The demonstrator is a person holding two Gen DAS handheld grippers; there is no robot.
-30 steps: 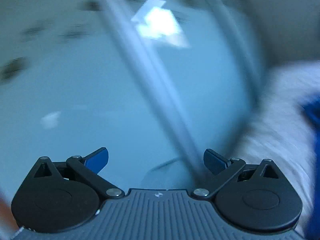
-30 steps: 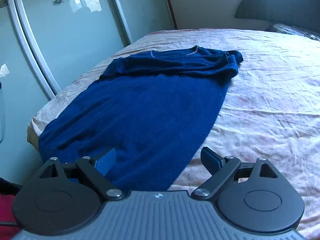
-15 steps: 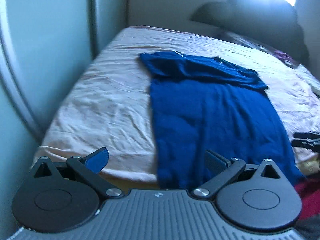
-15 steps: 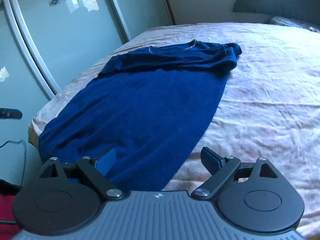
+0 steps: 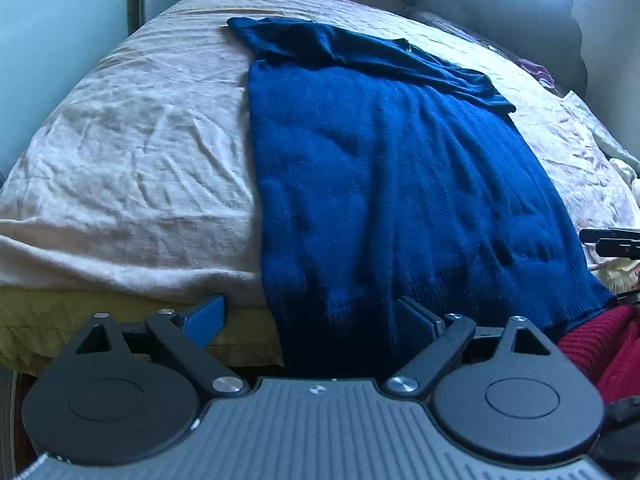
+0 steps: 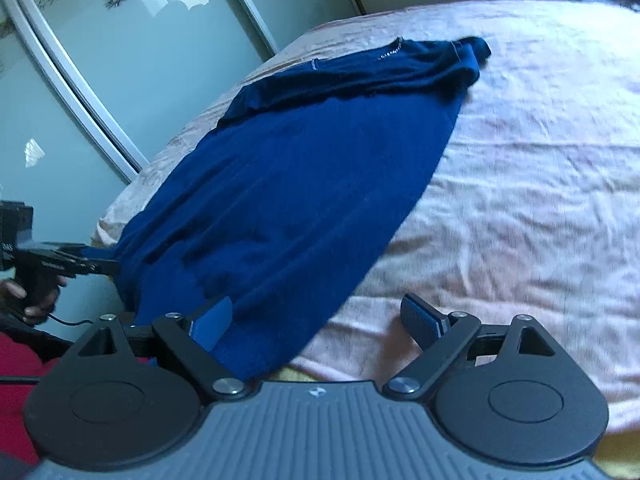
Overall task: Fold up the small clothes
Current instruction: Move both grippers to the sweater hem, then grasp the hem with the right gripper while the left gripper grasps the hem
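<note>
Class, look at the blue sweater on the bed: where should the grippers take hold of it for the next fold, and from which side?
Grip the blue sweater at its two hem corners, coming from the foot of the bed. The hem hangs over that near edge, so a finger can slip beneath; the sleeves are already folded across the far end.

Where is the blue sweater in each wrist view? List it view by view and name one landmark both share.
Left wrist view: the blue sweater fills the centre and right, its hem hanging over the bed edge between this gripper's fingers.
Right wrist view: the blue sweater runs diagonally from lower left to upper centre.
Shared landmark: the folded-over sleeves at the sweater's far end, lying on the pale bedsheet.
</note>
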